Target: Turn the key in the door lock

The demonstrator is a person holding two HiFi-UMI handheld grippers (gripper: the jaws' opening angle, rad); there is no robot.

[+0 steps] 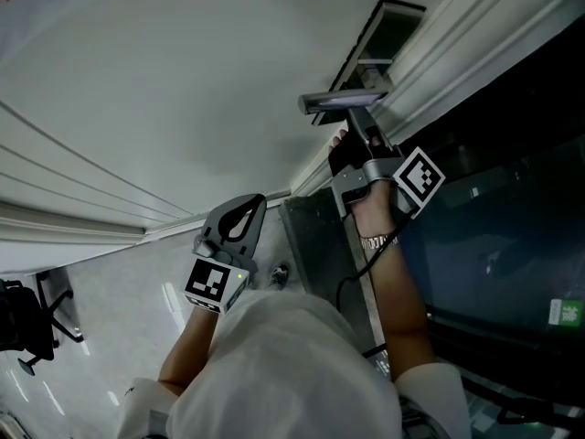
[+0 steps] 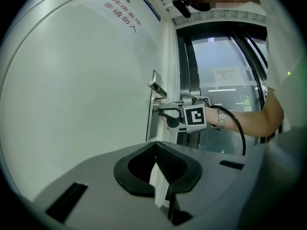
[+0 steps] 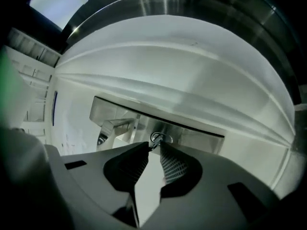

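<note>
Where white door [image 1: 183,90] meets dark glass [image 1: 494,245] at right | right gripper [image 3: 153,145] jaws apart at key [image 3: 160,139], steel plate [image 3: 201,138] | left gripper [image 2: 154,145] closed, empty

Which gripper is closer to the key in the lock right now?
Right. The right gripper has its open tips at the key; the left gripper, shut, sits well back from the door.
</note>
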